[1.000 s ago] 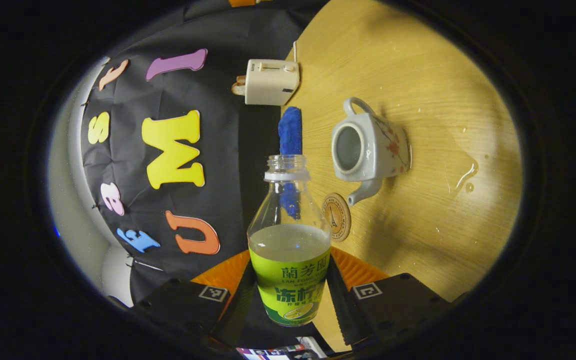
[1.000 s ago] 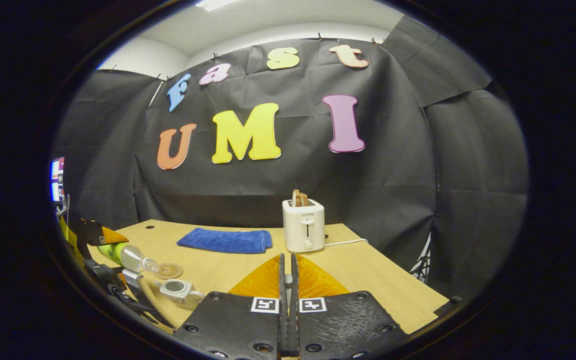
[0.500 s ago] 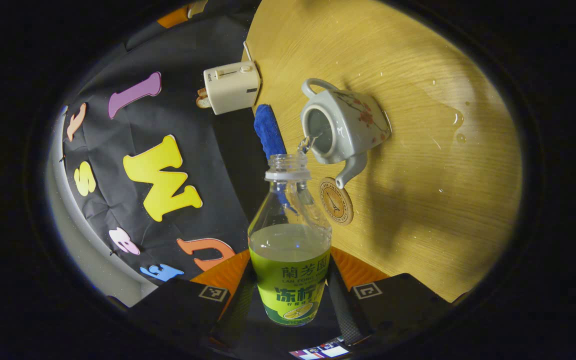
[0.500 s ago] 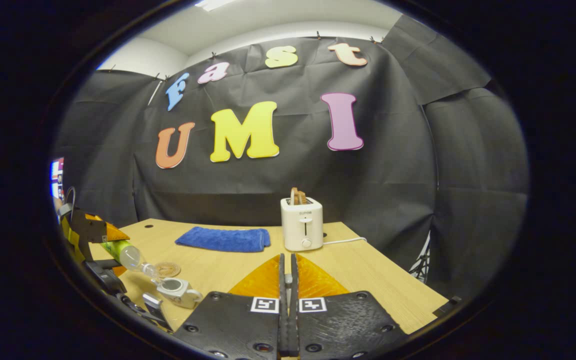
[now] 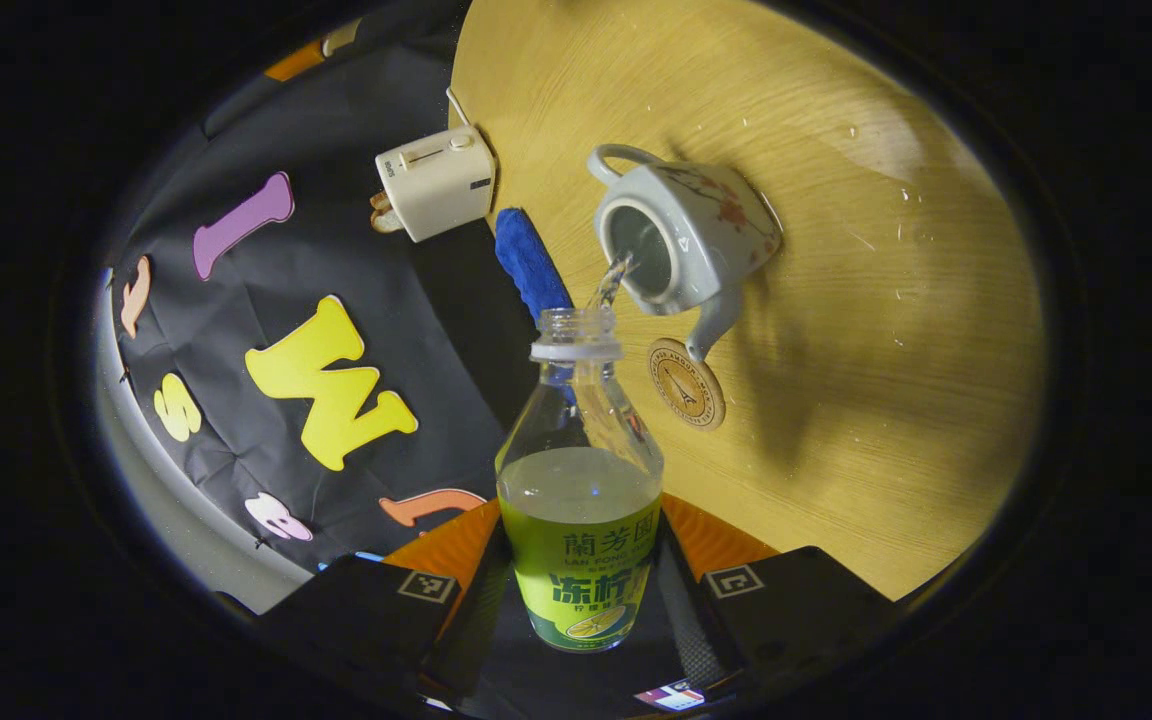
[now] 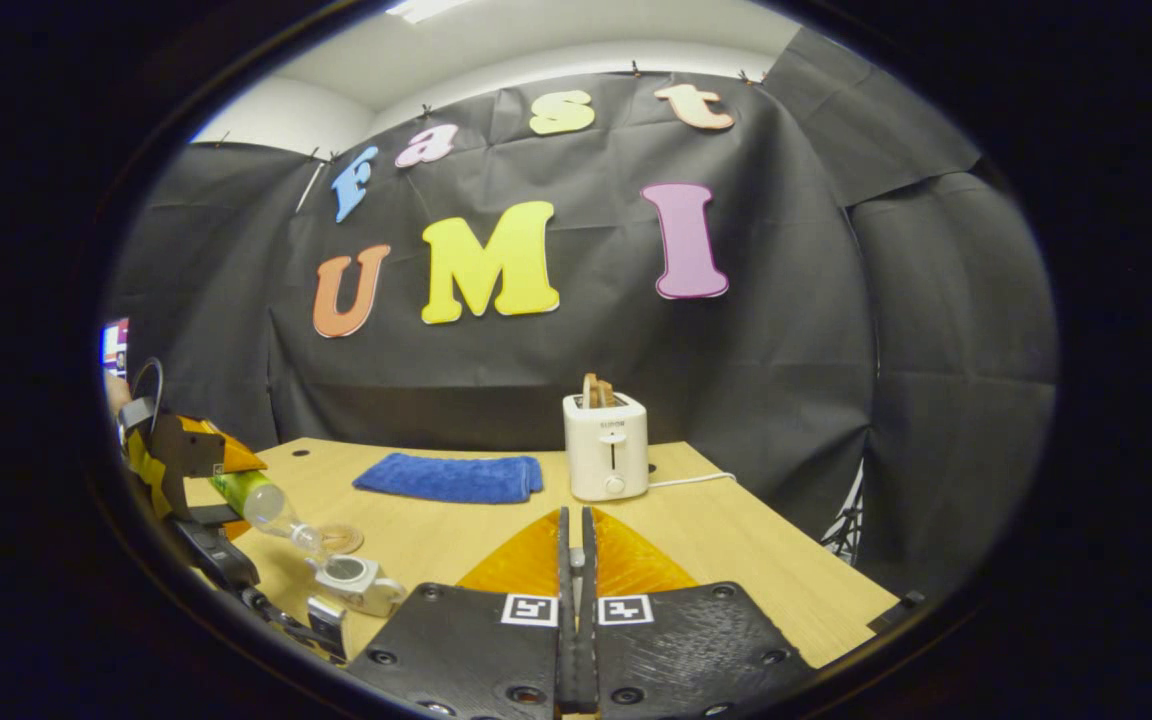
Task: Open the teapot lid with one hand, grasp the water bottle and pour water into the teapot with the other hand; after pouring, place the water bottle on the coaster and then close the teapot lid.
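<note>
**Bottle tipped over the open teapot, water running in**

The left gripper (image 5: pixel 581 590) holds the water bottle (image 5: pixel 579 480) by its labelled body, one finger pressed on each side. Seen from the right gripper view, the bottle's long axis slants down from the gripper toward the teapot (image 6: pixel 354 579), neck lower than base, its open mouth just above the pot's opening. In the left gripper view a thin stream of water (image 5: pixel 613 280) runs from the bottle mouth into the teapot (image 5: pixel 686 240), which stands lidless on the worktop (image 5: pixel 886 380). The pot's spout points toward the coaster (image 5: pixel 686 384), and its handle is on the opposite side, toward the toaster (image 5: pixel 436 182).

The coaster lies flat just beside the teapot's spout, bare. A folded blue cloth (image 5: pixel 531 262) lies beyond the teapot, between it and the toaster. Water drops and a wet patch show on the worktop on the teapot's far side from the cloth.

The right gripper (image 6: pixel 576 600) is well apart from the teapot, its fingers drawn narrowly together; I cannot tell whether the lid sits between them.
</note>
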